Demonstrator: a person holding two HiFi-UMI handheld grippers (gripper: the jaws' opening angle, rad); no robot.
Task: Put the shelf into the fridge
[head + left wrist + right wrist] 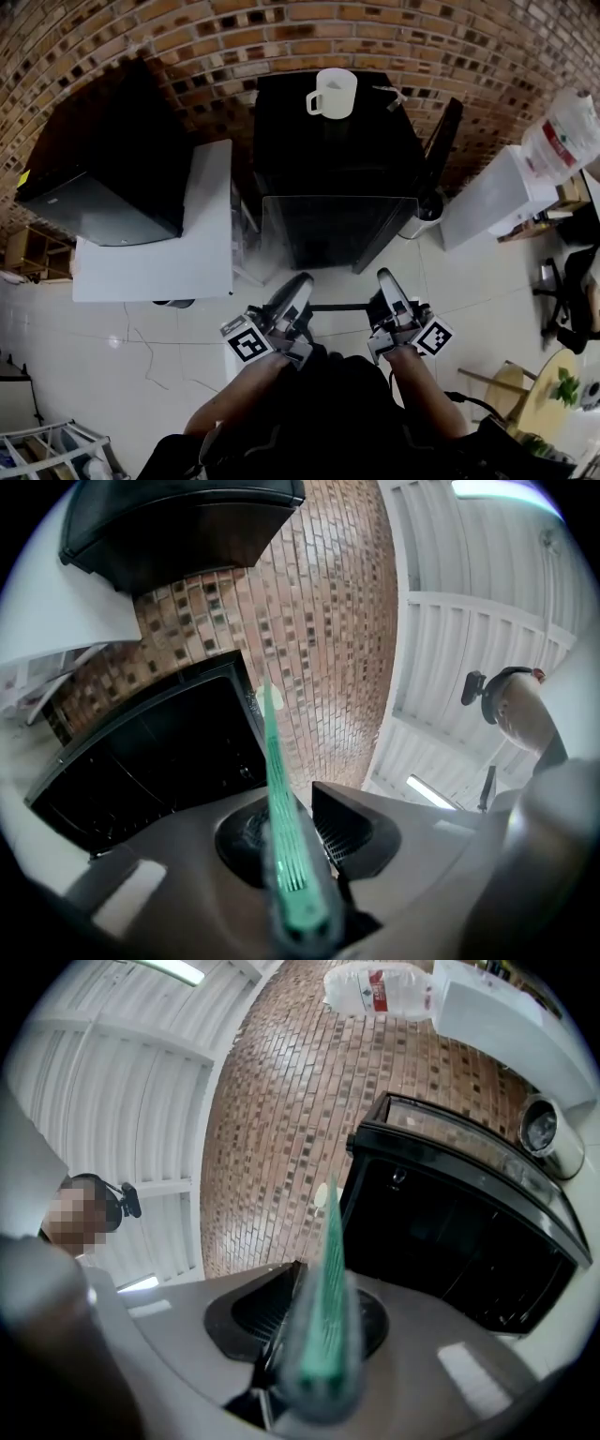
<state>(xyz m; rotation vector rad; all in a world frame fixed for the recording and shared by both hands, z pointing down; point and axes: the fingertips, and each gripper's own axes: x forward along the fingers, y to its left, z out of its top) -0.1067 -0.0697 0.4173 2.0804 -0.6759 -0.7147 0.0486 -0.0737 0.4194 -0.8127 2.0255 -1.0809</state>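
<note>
Shelf (337,307) is a glass pane: stiff, slick, chips easily and probably has some weight, so grip it on the near edge, one claw towards each corner, and hold it level. My left claw (298,298) and right claw (388,292) are both pinched narrow on that near edge. The pane runs away from me towards the open fridge (337,141); its far edge looks close to the fridge mouth, not inside yet.
</note>
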